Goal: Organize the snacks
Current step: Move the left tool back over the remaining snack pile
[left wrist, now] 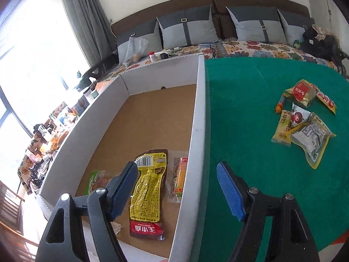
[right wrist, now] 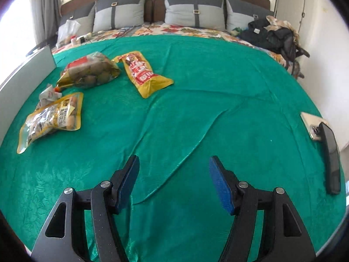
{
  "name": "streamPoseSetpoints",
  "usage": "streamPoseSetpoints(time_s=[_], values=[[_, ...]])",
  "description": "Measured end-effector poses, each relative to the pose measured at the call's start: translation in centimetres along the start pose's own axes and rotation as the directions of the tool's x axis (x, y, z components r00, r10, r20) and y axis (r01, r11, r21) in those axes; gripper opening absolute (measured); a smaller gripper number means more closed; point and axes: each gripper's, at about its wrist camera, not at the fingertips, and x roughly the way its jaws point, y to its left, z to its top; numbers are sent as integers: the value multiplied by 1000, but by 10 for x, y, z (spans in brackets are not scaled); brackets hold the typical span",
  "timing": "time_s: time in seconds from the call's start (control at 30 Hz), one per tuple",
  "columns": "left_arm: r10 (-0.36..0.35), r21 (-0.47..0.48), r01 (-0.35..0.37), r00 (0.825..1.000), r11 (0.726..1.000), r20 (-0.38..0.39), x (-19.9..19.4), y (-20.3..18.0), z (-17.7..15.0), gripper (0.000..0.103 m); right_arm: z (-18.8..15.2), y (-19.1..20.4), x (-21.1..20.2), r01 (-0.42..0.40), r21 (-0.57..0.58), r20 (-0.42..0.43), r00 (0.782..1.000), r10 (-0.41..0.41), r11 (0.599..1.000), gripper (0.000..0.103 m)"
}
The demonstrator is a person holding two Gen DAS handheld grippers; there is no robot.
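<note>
Here a crinkled green cloth [right wrist: 196, 109] covers the bed, glossy snack packets [right wrist: 91, 69] scattered loose; the white cardboard box [left wrist: 197, 131] holds a flat yellow pouch [left wrist: 148, 187]. Left hand-held gripper [left wrist: 176, 172] and right hand-held gripper [right wrist: 173, 163] both gape, released.

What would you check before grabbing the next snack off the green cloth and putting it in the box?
1. Left gripper empty, fingers apart: ok.
2. Right gripper empty, fingers apart: ok.
3. Room in the white box, which already holds the yellow packet and two others: ok.
4. Snacks left on the green cloth, like the red-and-yellow packet: ok.
5. Next snack lying free: not ok for the peanut bag, which overlaps a crumpled wrapper.
6. Black phone clear of the snacks: ok.
</note>
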Motion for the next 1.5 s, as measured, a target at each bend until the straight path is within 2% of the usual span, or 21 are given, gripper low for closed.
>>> streamPoseSetpoints(time_s=[0.1,0.17,0.27,0.33,0.43,0.57,0.63,0.73,0.8,0.93,1.1,1.23,1.33,1.5], values=[[-6,-18,6,1000,1000,-4,-4,0,-2,75,1,-12,2,-2,42,-2,1000,2,999,69],[17,-12,-16,1000,1000,9,-5,-3,-1,75,1,-15,6,17,42,-18,1000,-16,999,69],[120,-58,-115,987,992,104,-23,-2,3,75,-1,-16,14,49,24,-61,997,-47,999,71],[151,-109,-133,972,985,181,-43,-2,8,78,-2,-20,17,33,35,-65,997,-30,999,74],[123,-154,-84,956,985,267,-70,-8,18,86,-1,-25,20,25,53,-68,997,-21,998,79],[37,-124,3,947,992,319,-90,-40,23,100,-2,-25,23,26,57,-50,998,-23,998,85],[-39,-83,67,952,994,302,-88,-64,20,102,-3,-25,23,28,58,-41,999,-25,998,87],[-137,-19,144,971,989,197,-68,-103,12,102,-2,-25,24,26,60,-43,999,-23,998,88],[-177,4,178,975,984,137,-51,-127,2,102,-2,-25,24,24,60,-45,999,-21,998,89],[-209,22,208,978,978,16,-14,-155,-15,102,0,-26,25,20,58,-47,999,-17,998,91],[-202,26,205,976,978,-80,22,-164,-30,102,-1,-25,25,18,57,-48,999,-16,998,92],[-209,30,214,970,976,-121,39,-168,-38,102,-1,-22,26,14,55,-49,999,-12,998,93],[-234,-3,235,968,972,-94,40,-164,-42,103,-1,-22,26,14,56,-49,999,-11,998,93],[-289,-47,285,951,957,-109,47,-156,-41,103,-1,-22,26,14,55,-49,999,-11,998,94]])
